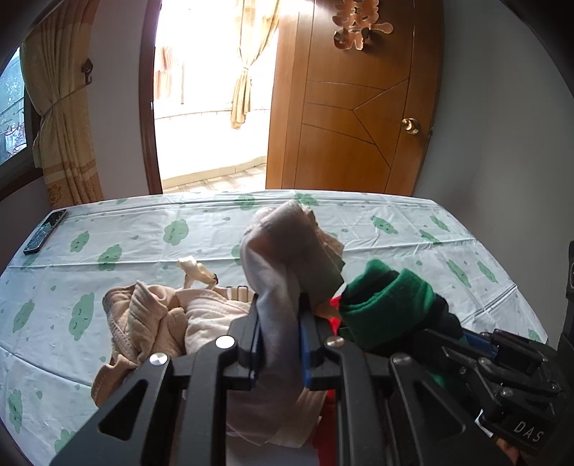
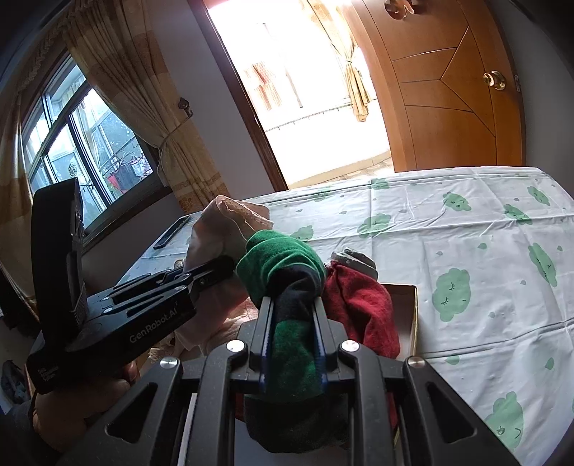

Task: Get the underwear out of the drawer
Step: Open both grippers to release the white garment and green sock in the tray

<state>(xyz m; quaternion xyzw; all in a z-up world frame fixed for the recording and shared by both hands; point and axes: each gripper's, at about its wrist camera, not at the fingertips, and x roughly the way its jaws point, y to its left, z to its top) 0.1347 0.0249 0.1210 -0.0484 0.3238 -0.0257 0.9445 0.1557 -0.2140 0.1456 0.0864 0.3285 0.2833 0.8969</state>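
Above the cloud-print surface, the left tool pinches grey cotton underwear; the right tool clamps a green-and-navy garment. Loose folds could snag or slip free.

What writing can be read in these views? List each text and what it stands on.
"DAS": on the right gripper's black body, in the left wrist view.
"GenRobot.AI": on the side of the left gripper, in the right wrist view.
Small white print near that gripper's rear end: too small to read.
Ornament on the wooden door: a decorative character, not legible.
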